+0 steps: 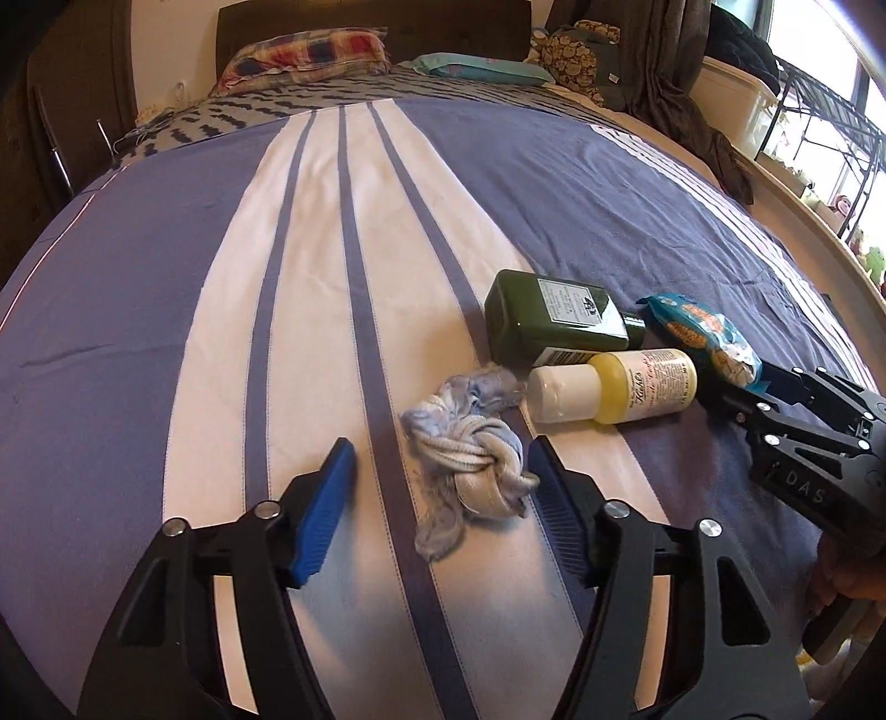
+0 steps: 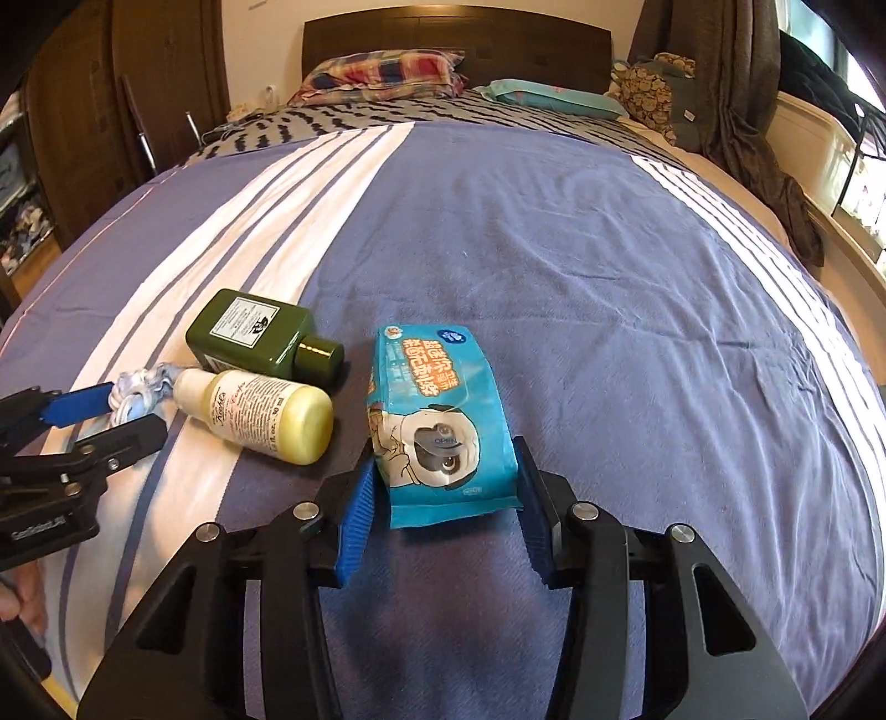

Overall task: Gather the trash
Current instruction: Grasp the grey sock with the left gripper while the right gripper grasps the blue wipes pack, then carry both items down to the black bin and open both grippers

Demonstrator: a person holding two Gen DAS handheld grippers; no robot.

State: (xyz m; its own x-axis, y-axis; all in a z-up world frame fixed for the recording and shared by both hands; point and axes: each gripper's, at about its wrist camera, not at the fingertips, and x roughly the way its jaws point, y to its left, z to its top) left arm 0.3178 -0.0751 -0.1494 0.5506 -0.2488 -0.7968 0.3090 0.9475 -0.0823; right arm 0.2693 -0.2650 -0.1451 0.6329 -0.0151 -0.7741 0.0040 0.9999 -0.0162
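Note:
A knotted pale blue-and-white rag (image 1: 476,471) lies on the striped bedspread (image 1: 232,288). My left gripper (image 1: 440,462) is open, its blue pads on either side of the rag. A blue wet-wipes packet (image 2: 437,426) lies on the blue part of the bedspread (image 2: 609,288). My right gripper (image 2: 443,471) is open with its pads around the packet's near end, close to its sides. A green bottle (image 1: 554,318) and a small yellow bottle with a white cap (image 1: 614,385) lie side by side between rag and packet; both also show in the right wrist view, green bottle (image 2: 255,332), yellow bottle (image 2: 260,415).
The bed's headboard (image 1: 376,27) and pillows (image 1: 310,55) are at the far end. A window ledge with shelving (image 1: 819,138) runs along the right. A wardrobe (image 2: 72,138) stands at the left.

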